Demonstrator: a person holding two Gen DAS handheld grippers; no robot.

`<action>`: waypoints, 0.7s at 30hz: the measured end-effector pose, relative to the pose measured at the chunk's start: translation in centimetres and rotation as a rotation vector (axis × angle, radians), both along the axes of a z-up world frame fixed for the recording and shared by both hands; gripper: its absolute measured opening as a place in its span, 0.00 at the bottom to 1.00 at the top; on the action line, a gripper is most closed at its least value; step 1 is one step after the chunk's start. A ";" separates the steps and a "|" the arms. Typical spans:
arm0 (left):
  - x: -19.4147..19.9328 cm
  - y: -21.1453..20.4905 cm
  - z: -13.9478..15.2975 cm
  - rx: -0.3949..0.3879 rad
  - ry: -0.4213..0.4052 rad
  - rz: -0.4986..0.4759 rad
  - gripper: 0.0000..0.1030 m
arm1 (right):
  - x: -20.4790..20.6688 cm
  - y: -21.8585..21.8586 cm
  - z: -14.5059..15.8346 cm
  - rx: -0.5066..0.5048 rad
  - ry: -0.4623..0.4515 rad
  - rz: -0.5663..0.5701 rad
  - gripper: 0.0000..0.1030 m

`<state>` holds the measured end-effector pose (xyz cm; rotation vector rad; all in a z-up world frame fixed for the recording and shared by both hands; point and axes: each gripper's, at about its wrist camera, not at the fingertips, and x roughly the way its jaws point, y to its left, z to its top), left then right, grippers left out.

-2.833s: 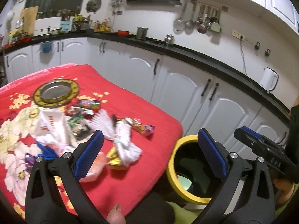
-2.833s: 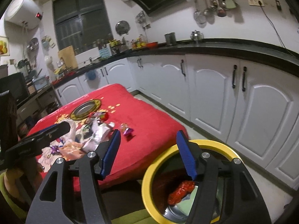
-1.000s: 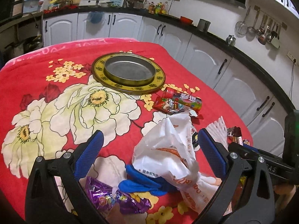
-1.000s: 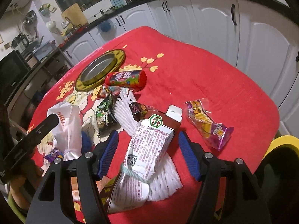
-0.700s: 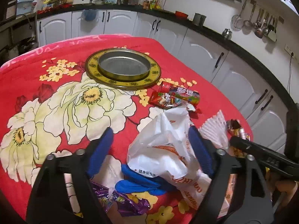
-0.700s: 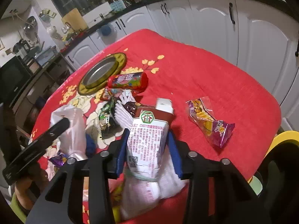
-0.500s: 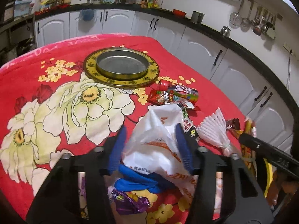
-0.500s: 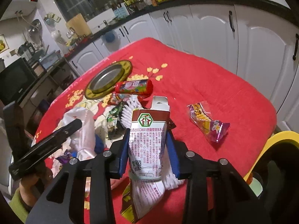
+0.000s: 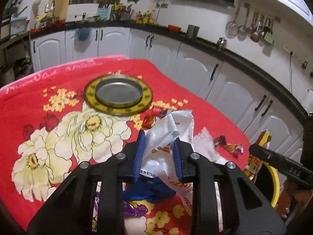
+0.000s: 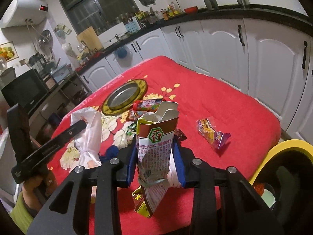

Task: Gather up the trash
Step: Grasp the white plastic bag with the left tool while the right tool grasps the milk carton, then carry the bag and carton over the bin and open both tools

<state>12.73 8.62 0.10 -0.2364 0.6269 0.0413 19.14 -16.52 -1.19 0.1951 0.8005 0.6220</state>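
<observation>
My left gripper [image 9: 158, 139] is closing its jaws on a crumpled white plastic bag [image 9: 176, 123], and the blue pads press its sides a little above the red flowered cloth [image 9: 49, 117]. My right gripper [image 10: 155, 143] is closing on a printed red-and-white paper packet [image 10: 158, 125] tied to a white bundle, which it holds upright off the cloth. The right wrist view shows the left gripper [image 10: 78, 126] from the side with the bag [image 10: 88, 137] hanging below it. A yellow-rimmed bin [image 10: 289, 143] stands at the table's right edge.
On the cloth lie a purple-orange snack wrapper [image 10: 213, 133], a red candy tube [image 10: 148, 104], a blue cloth [image 9: 148, 190], a purple wrapper [image 9: 133, 209] and a yellow-rimmed metal tray [image 9: 117, 92]. White kitchen cabinets [image 10: 273, 68] run behind the table.
Both grippers went from wide open to closed: the left on the white bag, the right on the paper packet. Each has lifted its load off the cloth.
</observation>
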 end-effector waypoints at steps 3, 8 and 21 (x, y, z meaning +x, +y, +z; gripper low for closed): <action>-0.4 -0.5 0.9 0.000 -0.023 -0.012 0.19 | -0.7 -0.3 0.9 0.010 -0.026 0.005 0.31; -1.1 -1.5 1.8 0.004 -0.054 -0.041 0.19 | -1.8 -1.0 2.3 0.024 -0.071 0.002 0.31; -3.2 -4.7 4.7 0.016 -0.142 -0.115 0.18 | -3.8 -4.7 5.3 0.052 -0.165 -0.053 0.31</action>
